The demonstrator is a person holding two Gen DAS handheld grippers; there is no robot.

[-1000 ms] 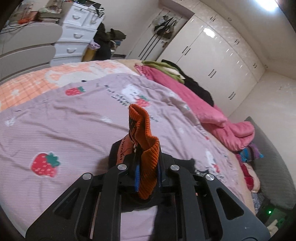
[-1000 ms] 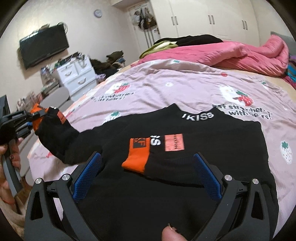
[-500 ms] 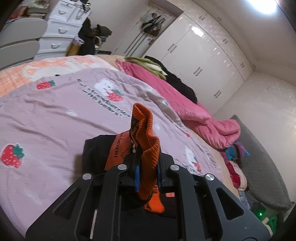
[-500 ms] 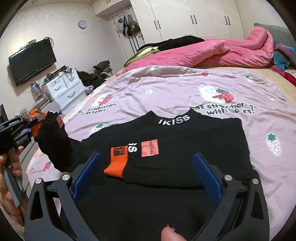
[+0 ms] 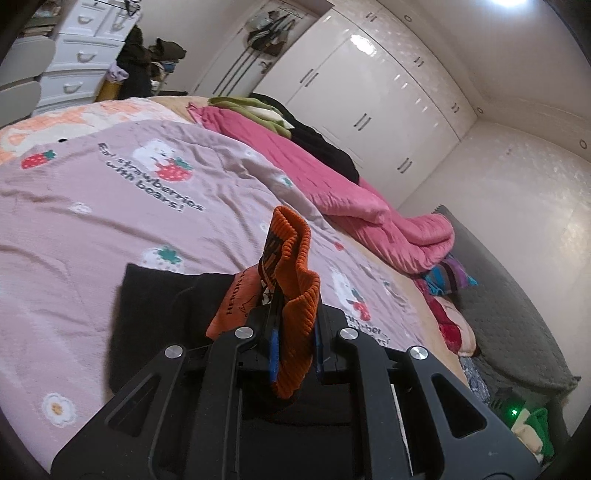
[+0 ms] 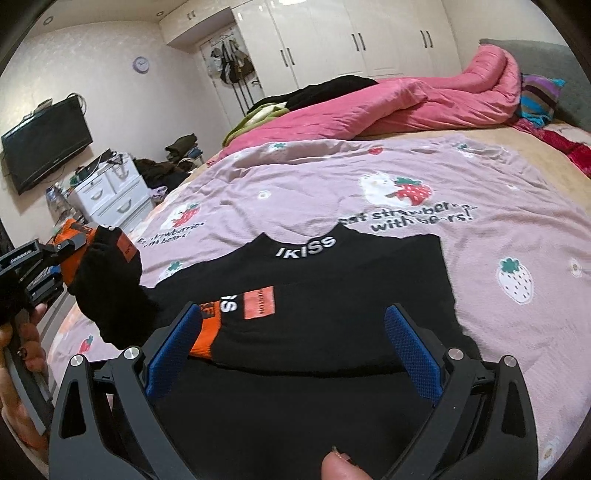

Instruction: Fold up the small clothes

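A bedroom with a bed, wardrobe and drawers

A lilac strawberry blanket (image 6: 295, 192) covers the bed. A pink duvet (image 6: 424, 103) lies at 1 o'clock, a white wardrobe (image 6: 351, 33) at 12, a white dresser (image 6: 110, 195) at 9, and a black television (image 6: 44, 147) at 10.

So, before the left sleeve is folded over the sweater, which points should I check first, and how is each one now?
1. Left gripper holds the orange cuff firmly between its jaws: ok.
2. Left sleeve is lifted off the purple blanket: ok.
3. Right sleeve already lies folded across the black sweater: ok.
4. Right gripper is open, with its jaws spread over the sweater and holding nothing: ok.
5. Sweater body lies flat, collar away from the grippers: ok.
6. Lower hem is straight: cannot tell, it is hidden by the right gripper.
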